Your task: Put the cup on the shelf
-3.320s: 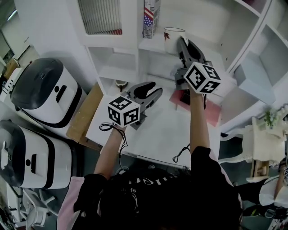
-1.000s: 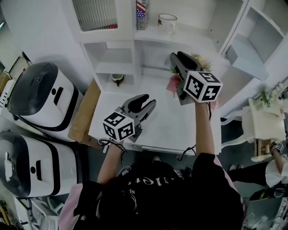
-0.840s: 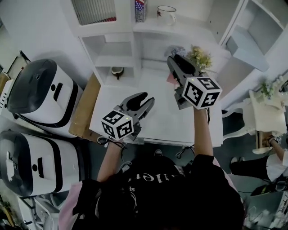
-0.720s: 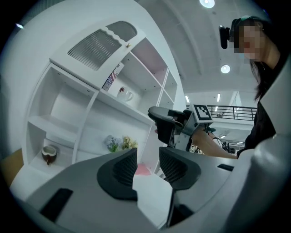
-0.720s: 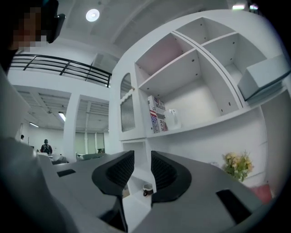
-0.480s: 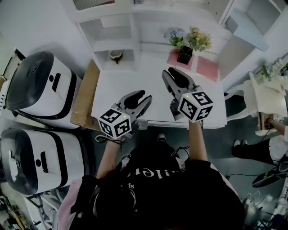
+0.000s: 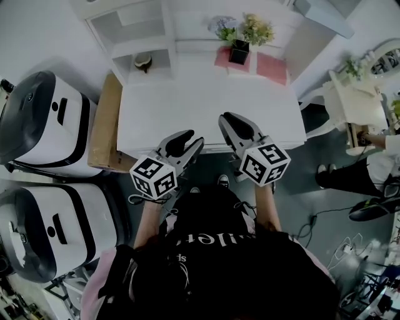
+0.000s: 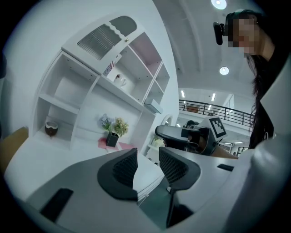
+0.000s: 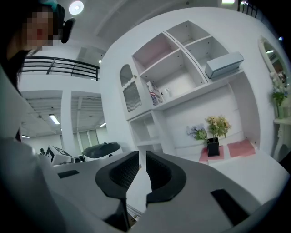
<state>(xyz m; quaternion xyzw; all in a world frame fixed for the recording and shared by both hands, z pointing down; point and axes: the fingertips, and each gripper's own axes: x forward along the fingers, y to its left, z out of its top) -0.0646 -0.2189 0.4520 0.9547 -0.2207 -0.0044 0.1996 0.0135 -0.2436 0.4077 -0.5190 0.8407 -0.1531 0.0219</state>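
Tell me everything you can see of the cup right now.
The cup looks small, white and glazed, with a dark mark on its side; finer detail is too small to tell. It stands upright on the upper shelf, just right of a striped box, touching only the shelf as far as shows. The left gripper and right gripper are both open, empty and well away from it. The head view does not show it.

White table [image 7: 206, 106] in the middle, white shelf [image 7: 134, 45] along its far edge, potted flowers [image 7: 240, 37] and pink mats [image 7: 272, 67] at its back, brown board [image 7: 103, 128] against its left side, two white-and-black machines [image 7: 44, 122] farther left, dark floor [image 7: 319, 206] with cables [image 7: 353, 247] to its right, round ceiling lights [image 8: 219, 3] overhead
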